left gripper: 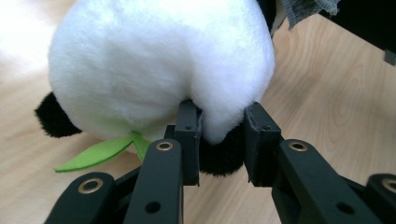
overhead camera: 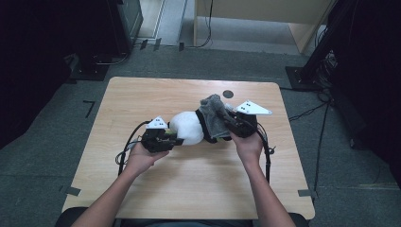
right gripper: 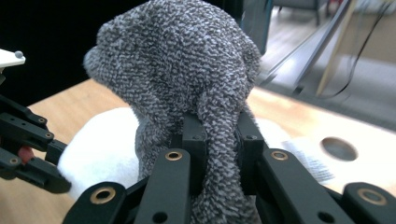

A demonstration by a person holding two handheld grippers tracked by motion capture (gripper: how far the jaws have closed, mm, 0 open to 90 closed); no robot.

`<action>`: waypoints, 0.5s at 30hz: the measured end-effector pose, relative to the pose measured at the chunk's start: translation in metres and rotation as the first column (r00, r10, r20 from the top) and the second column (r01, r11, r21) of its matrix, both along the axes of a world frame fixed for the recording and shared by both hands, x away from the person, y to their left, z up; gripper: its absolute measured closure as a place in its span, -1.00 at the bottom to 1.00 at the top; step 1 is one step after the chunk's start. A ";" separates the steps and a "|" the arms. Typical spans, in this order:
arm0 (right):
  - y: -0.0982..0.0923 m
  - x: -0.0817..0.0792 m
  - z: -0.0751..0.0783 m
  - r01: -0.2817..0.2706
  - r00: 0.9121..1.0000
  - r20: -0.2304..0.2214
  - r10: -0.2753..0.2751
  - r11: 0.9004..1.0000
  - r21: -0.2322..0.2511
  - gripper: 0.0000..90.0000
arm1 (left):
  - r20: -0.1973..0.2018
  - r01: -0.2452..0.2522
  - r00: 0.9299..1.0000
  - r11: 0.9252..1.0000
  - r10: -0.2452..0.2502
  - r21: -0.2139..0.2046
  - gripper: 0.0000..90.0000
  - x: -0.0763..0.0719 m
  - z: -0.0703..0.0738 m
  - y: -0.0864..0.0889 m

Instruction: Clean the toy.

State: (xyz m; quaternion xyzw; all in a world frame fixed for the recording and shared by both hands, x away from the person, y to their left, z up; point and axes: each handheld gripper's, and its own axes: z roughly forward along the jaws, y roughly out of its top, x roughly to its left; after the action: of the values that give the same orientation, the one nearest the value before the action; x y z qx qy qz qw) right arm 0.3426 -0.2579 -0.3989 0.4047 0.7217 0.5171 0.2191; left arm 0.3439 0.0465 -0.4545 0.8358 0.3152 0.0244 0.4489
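The plush panda (overhead camera: pixel 188 127) lies at the centre of the surface (overhead camera: pixel 142 99). The left tongs (left gripper: pixel 219 140) are clamped on its near-left end. The right tongs (right gripper: pixel 223 149) are clamped on the grey sock (right gripper: pixel 187 70) at its right end.

No text, label, brand, number or sign can be read anywhere in these views, neither on the light wooden table (overhead camera: pixel 198 175) nor on anything lying upon it.
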 end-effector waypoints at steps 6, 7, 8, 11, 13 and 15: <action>0.000 0.010 -0.012 -0.008 0.996 -0.090 0.006 1.000 -0.016 0.77 | -0.024 -0.010 1.000 1.000 0.010 -0.010 0.47 0.002 -0.007 0.004; -0.001 0.009 -0.013 -0.005 0.996 -0.091 0.002 1.000 -0.028 0.77 | -0.031 -0.010 0.999 1.000 0.009 -0.014 0.45 0.003 -0.007 0.005; -0.001 0.008 -0.014 -0.002 0.996 -0.085 -0.001 0.999 -0.032 0.77 | -0.036 -0.006 0.999 1.000 0.005 -0.024 0.44 0.003 -0.006 0.007; -0.003 0.006 -0.013 0.014 0.997 -0.079 -0.017 0.999 -0.040 0.77 | -0.035 0.014 0.999 0.999 -0.015 -0.043 0.35 0.005 -0.004 0.012; -0.004 0.006 -0.014 0.019 0.996 -0.085 -0.022 0.999 -0.045 0.77 | -0.033 0.034 0.999 0.998 -0.035 -0.050 0.25 0.006 -0.001 0.016; -0.005 0.006 -0.017 0.027 0.995 -0.093 -0.032 0.998 -0.050 0.77 | -0.017 0.048 0.999 0.997 -0.050 -0.062 0.13 0.006 0.003 0.021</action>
State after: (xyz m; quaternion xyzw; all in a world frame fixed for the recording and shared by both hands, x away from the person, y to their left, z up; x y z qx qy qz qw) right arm 0.3487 -0.2634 -0.4156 0.4338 0.7375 0.4764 0.2024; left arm 0.3504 0.0678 -0.4511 0.8292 0.2994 -0.0043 0.4720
